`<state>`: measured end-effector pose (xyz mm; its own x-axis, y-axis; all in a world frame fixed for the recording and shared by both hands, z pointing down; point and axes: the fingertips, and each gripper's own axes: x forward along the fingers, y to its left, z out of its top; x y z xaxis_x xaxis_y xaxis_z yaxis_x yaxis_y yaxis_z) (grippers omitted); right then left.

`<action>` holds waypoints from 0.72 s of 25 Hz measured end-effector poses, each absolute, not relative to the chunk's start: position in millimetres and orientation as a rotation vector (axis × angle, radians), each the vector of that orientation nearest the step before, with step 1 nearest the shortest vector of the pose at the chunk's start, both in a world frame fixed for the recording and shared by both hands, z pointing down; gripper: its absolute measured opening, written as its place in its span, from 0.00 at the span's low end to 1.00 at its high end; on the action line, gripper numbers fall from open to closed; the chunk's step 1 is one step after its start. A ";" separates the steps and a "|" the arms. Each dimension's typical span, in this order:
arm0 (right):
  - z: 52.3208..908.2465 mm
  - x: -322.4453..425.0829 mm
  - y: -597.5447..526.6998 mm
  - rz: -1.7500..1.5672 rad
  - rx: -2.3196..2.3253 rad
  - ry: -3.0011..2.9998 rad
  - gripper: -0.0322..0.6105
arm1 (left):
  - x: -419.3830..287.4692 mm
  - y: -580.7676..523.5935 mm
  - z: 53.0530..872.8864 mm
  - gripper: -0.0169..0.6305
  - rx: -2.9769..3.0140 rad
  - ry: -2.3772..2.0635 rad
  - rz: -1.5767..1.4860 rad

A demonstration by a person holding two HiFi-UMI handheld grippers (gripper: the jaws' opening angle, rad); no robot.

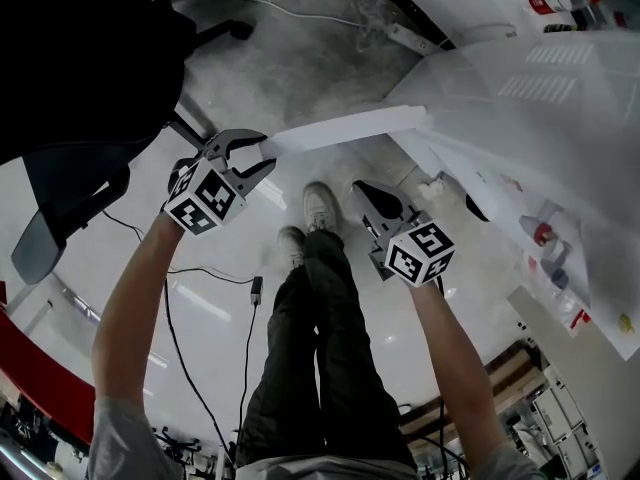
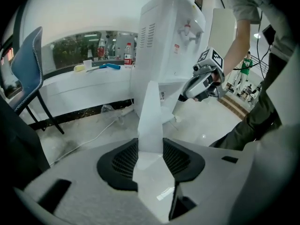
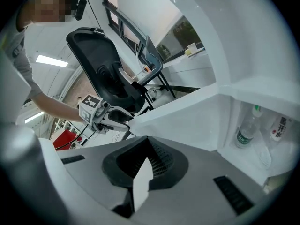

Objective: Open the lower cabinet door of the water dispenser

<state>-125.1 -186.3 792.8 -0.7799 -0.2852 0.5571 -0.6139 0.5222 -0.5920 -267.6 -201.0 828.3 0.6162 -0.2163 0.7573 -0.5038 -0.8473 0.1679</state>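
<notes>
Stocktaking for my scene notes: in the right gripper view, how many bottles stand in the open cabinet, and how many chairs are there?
Bottles: 2
Chairs: 2
Total: 4

The floor (image 1: pixel 300 68) is grey and scuffed at twelve o'clock of the head view and glossy white toward six. A white cable (image 1: pixel 290 10) snakes over the grey part at twelve, and a chair base (image 1: pixel 215 33) stands at eleven. A black cable (image 1: pixel 205 273) trails across the gloss at eight, with a plug (image 1: pixel 256 289) near it. Shoes (image 1: pixel 319 206) stand at centre, and the dispenser (image 1: pixel 530 98) stands at two. In the left gripper view a tabletop (image 2: pixel 70 78) at ten carries a bottle (image 2: pixel 127 55), a cup (image 2: pixel 87 64) and a blue thing (image 2: pixel 110 66).
</notes>
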 end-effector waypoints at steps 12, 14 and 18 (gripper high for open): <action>774.0 -128.8 -190.0 1.153 0.772 -2.403 0.07 | -277.6 -200.9 792.8 0.30 2.407 -0.738 0.992; 766.1 -130.6 -190.3 1.161 0.786 -2.413 0.07 | -277.7 -204.9 773.2 0.30 2.413 -0.805 0.927; 748.1 -136.6 -188.5 1.190 0.811 -2.439 0.07 | -279.1 -205.8 741.8 0.30 2.378 -0.926 0.800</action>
<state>-136.6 -188.5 748.1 -0.7923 -0.3535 0.4972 -0.6095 0.4951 -0.6192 -279.1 -205.8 741.8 0.6038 -0.4482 0.6593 -0.7174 -0.6661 0.2042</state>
